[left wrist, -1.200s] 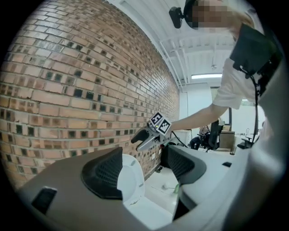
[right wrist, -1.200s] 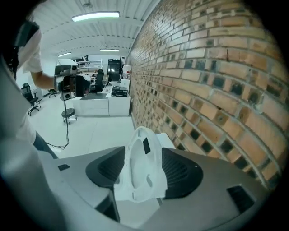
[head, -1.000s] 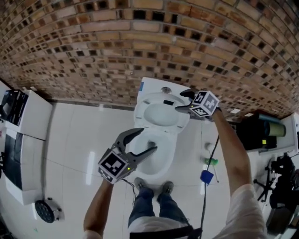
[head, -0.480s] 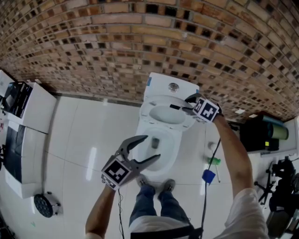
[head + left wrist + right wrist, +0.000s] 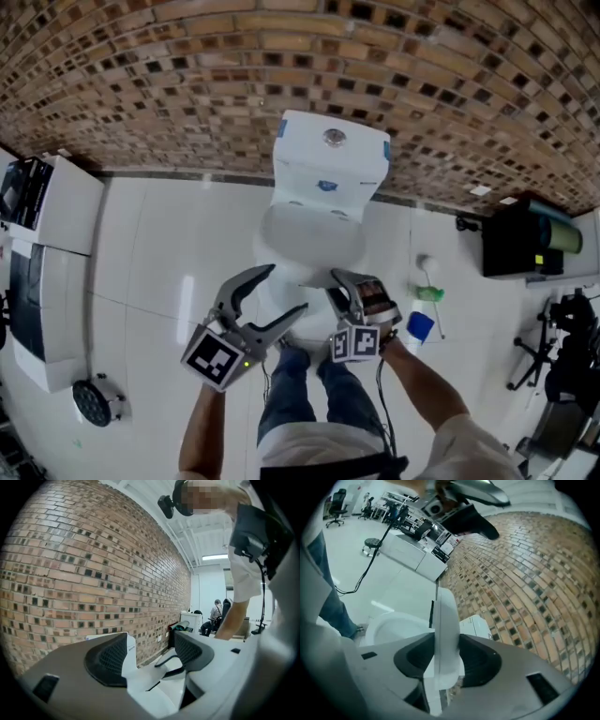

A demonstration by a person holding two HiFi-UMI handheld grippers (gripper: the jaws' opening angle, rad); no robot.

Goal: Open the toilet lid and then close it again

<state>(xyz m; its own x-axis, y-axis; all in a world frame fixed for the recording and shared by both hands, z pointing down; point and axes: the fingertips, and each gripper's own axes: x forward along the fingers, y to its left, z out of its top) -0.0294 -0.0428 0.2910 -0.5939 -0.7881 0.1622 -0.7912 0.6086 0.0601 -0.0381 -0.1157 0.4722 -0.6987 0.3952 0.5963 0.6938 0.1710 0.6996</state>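
**A:** Where is the lid (image 5: pixel 307 234), and what state are our tools in?

**B:** The lid lies directly in front of the cistern (image 5: pixel 331 159). It hinges at the cistern's foot and stands clear of the seat (image 5: pixel 389 627). Our right gripper (image 5: pixel 345 286) is clamped on the rim farthest from the cistern. Its jaws have just been closing, with that rim between them. Our left gripper (image 5: pixel 284 291) is spread and empty, just beside the right one.

**A:** How will the lid handle?

**B:** We judge it a light, stiff, glossy plastic shell. It may slip in the pads and would slam if dropped. We recommend holding the far rim and guiding it along the hinge arc.

**A:** What room do we have?

**B:** The brick wall (image 5: pixel 169 84) stands right behind the cistern. Bare floor (image 5: pixel 169 272) lies to either side of it. Our left gripper sits near the lid's path.
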